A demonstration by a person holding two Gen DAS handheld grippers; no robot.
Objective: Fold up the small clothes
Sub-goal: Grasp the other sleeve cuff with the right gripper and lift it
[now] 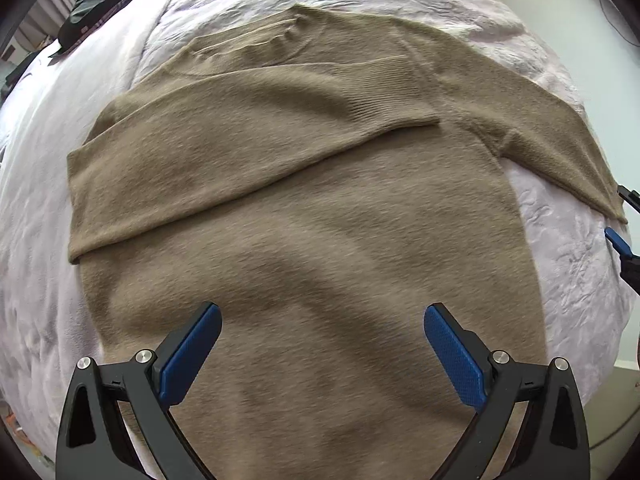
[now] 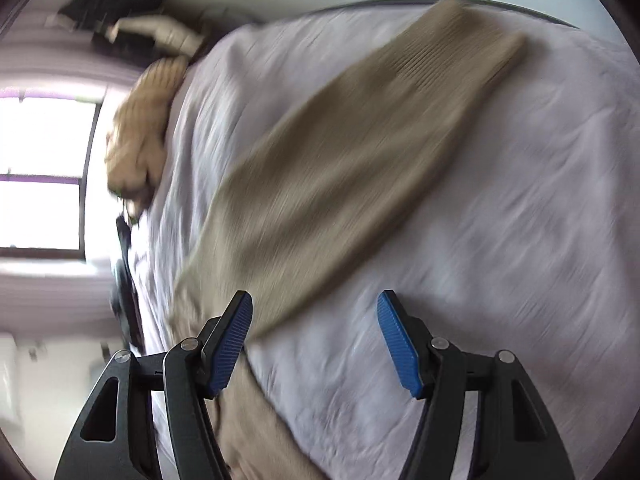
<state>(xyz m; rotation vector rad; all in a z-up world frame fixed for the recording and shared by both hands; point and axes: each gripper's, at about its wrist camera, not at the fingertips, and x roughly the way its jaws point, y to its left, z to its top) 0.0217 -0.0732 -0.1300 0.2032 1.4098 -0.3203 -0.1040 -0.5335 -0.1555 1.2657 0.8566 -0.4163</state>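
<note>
Already One Sleeve Folded Across the Sweater

Spread flat on the bed (image 1: 48, 184), a tan sweater (image 1: 312, 216) lies over the pale lilac bedcover, one sleeve (image 1: 248, 128) folded across its chest, the other sleeve (image 2: 360, 160) stretched toward the bed's right edge. The left tongs (image 1: 322, 336) hang over the sweater's lower body, spread wide and holding nothing. The right tongs (image 2: 314, 332) stand apart too, empty, above the outstretched sleeve's base; that view is motion-blurred. Dark clothing (image 1: 96, 4) lies at the bed's far left corner, hard to identify. No containers appear.
</note>
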